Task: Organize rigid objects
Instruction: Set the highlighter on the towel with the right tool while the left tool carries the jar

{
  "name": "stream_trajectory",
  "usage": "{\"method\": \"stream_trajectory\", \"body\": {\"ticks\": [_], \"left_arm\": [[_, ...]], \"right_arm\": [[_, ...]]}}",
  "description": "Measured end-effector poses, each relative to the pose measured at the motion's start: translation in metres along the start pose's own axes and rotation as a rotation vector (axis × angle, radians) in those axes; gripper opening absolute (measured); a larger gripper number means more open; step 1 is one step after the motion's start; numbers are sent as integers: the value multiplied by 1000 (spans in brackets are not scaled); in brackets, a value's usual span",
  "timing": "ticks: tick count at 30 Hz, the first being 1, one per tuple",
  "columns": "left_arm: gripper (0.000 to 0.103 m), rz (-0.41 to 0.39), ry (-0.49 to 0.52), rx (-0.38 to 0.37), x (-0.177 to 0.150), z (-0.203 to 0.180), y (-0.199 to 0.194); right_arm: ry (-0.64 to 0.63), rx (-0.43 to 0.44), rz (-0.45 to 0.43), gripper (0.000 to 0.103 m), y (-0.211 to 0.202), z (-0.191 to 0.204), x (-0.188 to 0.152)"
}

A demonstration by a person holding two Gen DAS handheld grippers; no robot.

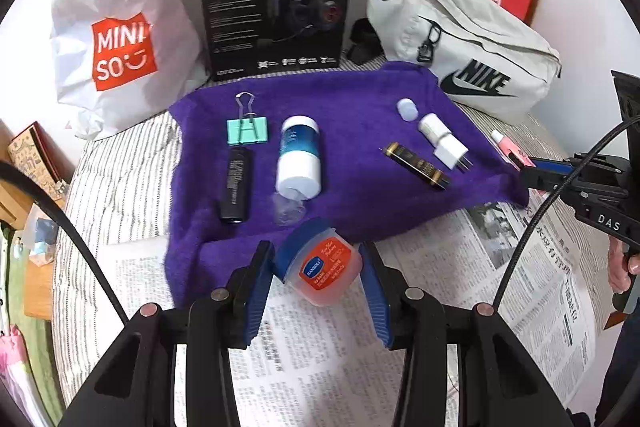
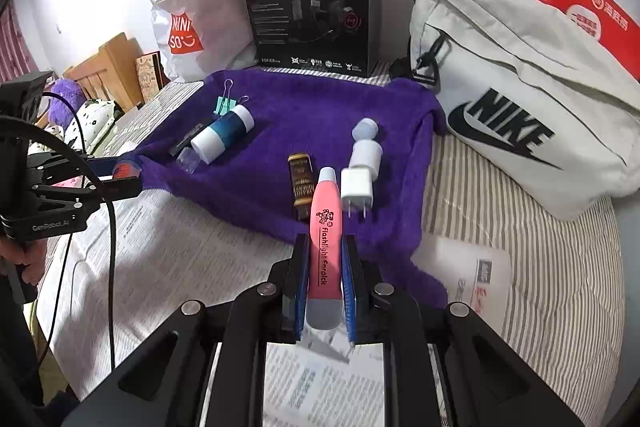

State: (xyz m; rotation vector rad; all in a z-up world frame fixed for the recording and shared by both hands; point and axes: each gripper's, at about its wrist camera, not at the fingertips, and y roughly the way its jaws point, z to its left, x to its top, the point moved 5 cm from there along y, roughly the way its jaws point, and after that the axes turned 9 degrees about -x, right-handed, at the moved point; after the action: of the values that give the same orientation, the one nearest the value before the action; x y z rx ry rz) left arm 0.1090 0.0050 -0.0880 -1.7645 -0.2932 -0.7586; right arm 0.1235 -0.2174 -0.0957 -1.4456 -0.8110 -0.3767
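A purple towel (image 1: 352, 115) lies on the bed. On it lie a mint binder clip (image 1: 247, 135), a black tube (image 1: 236, 185), a blue-and-white bottle (image 1: 299, 157), a gold-black tube (image 1: 416, 165), a white charger plug (image 1: 450, 151) and small white caps (image 1: 407, 109). My left gripper (image 1: 318, 269) is shut on a small orange jar (image 1: 324, 269) at the towel's near edge. My right gripper (image 2: 325, 267) is shut on a pink flashlight earpick (image 2: 325, 243) above the towel's near right edge; the gripper also shows in the left wrist view (image 1: 536, 171).
Newspaper (image 1: 460, 267) covers the striped bedding in front of the towel. Behind the towel stand a Miniso bag (image 1: 120, 39), a black headset box (image 1: 276, 7) and a white Nike bag (image 1: 460, 39). A wooden headboard (image 2: 108, 67) is at the left.
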Motion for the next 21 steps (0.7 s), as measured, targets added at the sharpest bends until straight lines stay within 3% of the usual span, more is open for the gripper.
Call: {"method": "stream_trajectory", "body": {"ticks": [21], "left_arm": [[41, 9, -62, -12, 11, 43, 10]], "right_arm": [[-17, -19, 86, 15, 99, 24, 69]]}}
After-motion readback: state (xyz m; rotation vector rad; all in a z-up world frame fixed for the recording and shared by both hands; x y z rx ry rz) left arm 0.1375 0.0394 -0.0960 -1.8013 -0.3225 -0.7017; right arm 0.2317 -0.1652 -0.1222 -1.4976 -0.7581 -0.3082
